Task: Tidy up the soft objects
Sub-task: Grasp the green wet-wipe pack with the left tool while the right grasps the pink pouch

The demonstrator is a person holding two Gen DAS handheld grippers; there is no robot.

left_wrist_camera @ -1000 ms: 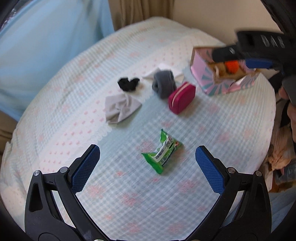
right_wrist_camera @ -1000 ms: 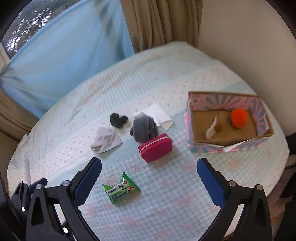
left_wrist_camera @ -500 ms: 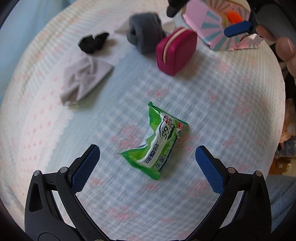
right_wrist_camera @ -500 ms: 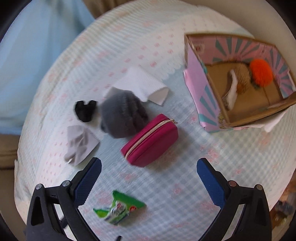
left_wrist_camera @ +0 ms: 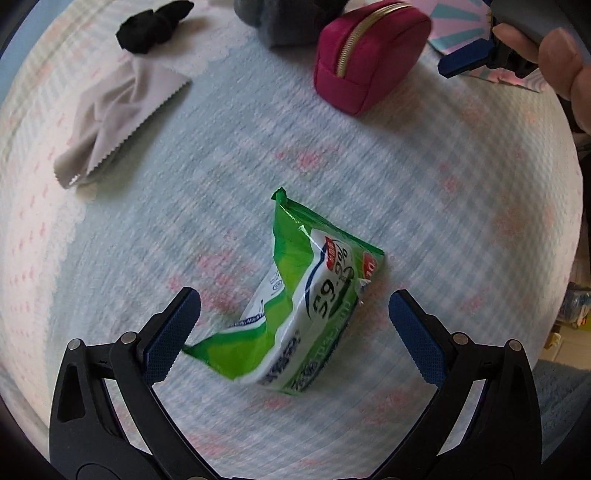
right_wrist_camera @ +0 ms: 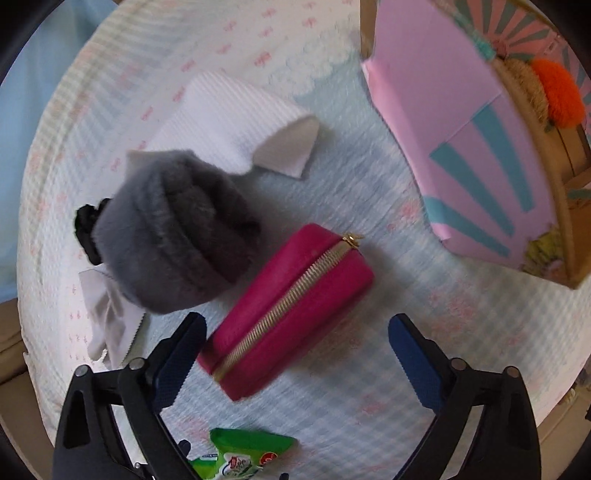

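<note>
The green wipes packet (left_wrist_camera: 306, 306) lies crumpled on the checked bedspread (left_wrist_camera: 443, 192), its lower half between the wide-spread jaws of the left gripper (left_wrist_camera: 294, 321), which holds nothing; neither blue pad touches the packet. From the packet, the magenta zip pouch (left_wrist_camera: 365, 55) sits at 1 o'clock, well apart, the pale grey cloth (left_wrist_camera: 118, 114) with its pinked edge at 10 o'clock, and the black scrunchie (left_wrist_camera: 151, 26) beyond that cloth at 11 o'clock. In the right wrist view the right gripper (right_wrist_camera: 297, 343) is likewise fully open and empty, its tips either side of the near end of the magenta zip pouch (right_wrist_camera: 291, 310), with the left pad just beside the pouch's corner. A rolled grey fleece item (right_wrist_camera: 177, 229) lies at 10 o'clock from the pouch, touching or nearly touching it, and a white ribbed cloth (right_wrist_camera: 236, 118) lies behind that at 12 o'clock. The pink and teal striped box (right_wrist_camera: 476, 155) stands at 2 o'clock, apart from the pouch, with an orange pompom (right_wrist_camera: 557, 92) and a tan fuzzy thing (right_wrist_camera: 524, 81) inside.
</note>
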